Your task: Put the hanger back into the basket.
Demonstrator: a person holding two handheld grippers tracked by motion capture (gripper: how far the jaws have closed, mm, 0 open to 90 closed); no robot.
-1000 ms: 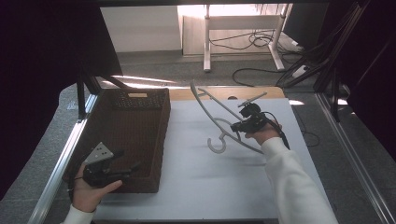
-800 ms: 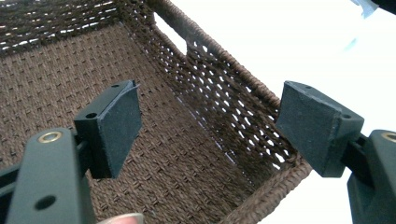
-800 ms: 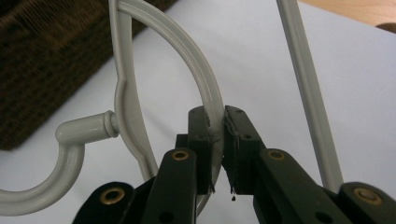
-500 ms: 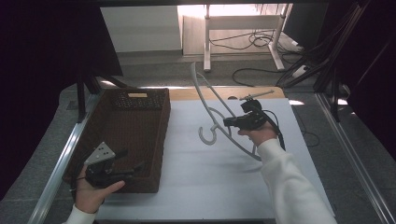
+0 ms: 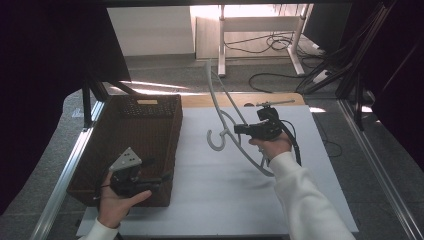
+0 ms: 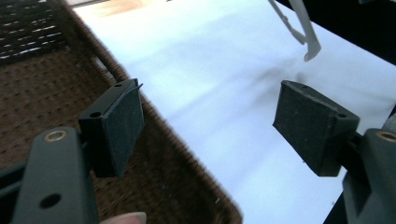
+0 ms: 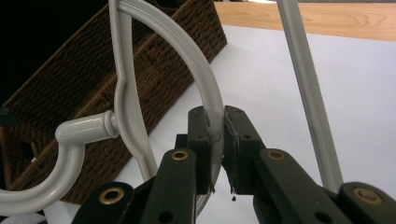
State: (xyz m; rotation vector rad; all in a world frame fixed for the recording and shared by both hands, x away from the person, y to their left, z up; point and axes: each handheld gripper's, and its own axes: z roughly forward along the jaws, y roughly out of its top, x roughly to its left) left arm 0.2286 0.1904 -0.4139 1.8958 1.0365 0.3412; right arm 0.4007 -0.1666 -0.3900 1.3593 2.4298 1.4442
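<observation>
The right gripper (image 7: 215, 154) is pinching the grey hanger (image 5: 222, 107) tilted toward the basket (image 5: 95, 150) at nine o'clock, presumably for loading, while the left gripper (image 6: 205, 126) is waiting wide open and empty.

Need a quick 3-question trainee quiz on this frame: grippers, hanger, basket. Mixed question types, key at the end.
1. True or false: the right gripper is shut on the grey hanger.
2. Multiple choice: the left gripper is A) shut on the basket rim, B) open, with nothing between its pads, above the near right edge of the wicker basket, C) shut on the hanger's hook.
3. Fill in: the hanger's hook points toward the ____.

Key: 1 true, its pads pinch the hanger's curved arm. 2 B. 3 basket, the hook curls on the side facing the wicker wall, above the white table cover.
</observation>
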